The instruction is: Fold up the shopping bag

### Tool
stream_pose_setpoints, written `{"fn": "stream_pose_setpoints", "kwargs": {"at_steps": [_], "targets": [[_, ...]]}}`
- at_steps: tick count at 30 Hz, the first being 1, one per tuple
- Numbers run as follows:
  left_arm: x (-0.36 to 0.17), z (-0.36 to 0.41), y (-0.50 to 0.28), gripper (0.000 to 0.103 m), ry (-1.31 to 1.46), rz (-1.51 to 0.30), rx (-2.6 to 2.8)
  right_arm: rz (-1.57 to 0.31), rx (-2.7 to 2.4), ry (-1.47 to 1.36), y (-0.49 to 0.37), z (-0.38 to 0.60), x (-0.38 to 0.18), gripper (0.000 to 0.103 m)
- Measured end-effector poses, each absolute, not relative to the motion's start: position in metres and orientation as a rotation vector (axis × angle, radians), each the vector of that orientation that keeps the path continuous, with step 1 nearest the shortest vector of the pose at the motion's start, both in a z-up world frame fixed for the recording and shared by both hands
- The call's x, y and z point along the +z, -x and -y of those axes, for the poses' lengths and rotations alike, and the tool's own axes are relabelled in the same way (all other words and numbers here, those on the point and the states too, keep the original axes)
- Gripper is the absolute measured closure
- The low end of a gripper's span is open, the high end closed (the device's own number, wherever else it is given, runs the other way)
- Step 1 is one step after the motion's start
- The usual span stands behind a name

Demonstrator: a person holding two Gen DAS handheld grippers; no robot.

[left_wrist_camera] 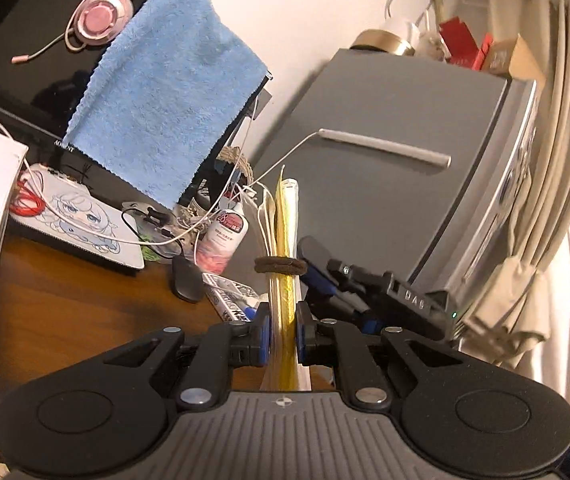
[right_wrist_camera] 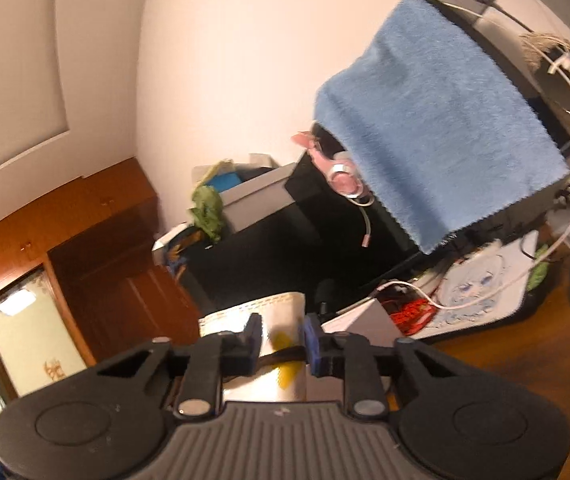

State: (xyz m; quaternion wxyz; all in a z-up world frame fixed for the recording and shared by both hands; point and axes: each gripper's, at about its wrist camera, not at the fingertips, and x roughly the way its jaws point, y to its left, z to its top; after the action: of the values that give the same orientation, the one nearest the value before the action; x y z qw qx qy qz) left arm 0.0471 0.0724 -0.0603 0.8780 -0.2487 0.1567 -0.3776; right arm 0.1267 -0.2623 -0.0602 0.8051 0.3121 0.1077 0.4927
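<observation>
Both grippers, left and right, clamp the banded shopping bag (monitor reads "AOC").

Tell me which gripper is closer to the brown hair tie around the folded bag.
Right. The right gripper has the hair tie running between its fingers, across the folded bag. The left gripper is clamped on the bag lower down, apart from the tie.

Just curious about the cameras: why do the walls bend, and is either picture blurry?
Both views bulge from a fisheye lens. Left wrist view: fairly sharp, the folded bag crisp, the curtain smeared. Right wrist view: motion-blurred throughout, the blue towel soft-edged.
</observation>
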Motion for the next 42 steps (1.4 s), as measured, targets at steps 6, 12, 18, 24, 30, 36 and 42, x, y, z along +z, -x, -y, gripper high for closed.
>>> {"fn": "stream_pose_setpoints", "kwargs": {"at_steps": [6,12,18,24,30,36,42], "targets": [[-0.06,-0.084,-0.049,0.092,0.578,-0.314,-0.776,-0.276,1.087,-0.678,-0.125,0.258,-0.069,0.087],[-0.064,-0.092,-0.056,0.091,0.644,-0.339,-0.85,-0.303,1.136,-0.769,-0.128,0.265,-0.082,0.084],[-0.067,-0.09,-0.062,0.091,0.675,-0.391,-0.988,-0.326,1.257,-0.931,-0.139,0.269,-0.095,0.055],[-0.069,-0.084,-0.062,0.087,0.658,-0.423,-1.057,-0.351,1.37,-0.918,-0.138,0.253,-0.097,0.084],[-0.073,-0.083,-0.065,0.081,0.664,-0.452,-1.111,-0.312,1.372,-0.938,-0.135,0.252,-0.096,0.087],[-0.071,-0.073,-0.056,0.087,0.583,-0.444,-1.088,-0.3,1.376,-0.957,-0.141,0.254,-0.091,0.087],[-0.057,-0.059,-0.043,0.089,0.398,-0.401,-0.817,-0.279,1.258,-0.836,-0.139,0.258,-0.078,0.051]]}}
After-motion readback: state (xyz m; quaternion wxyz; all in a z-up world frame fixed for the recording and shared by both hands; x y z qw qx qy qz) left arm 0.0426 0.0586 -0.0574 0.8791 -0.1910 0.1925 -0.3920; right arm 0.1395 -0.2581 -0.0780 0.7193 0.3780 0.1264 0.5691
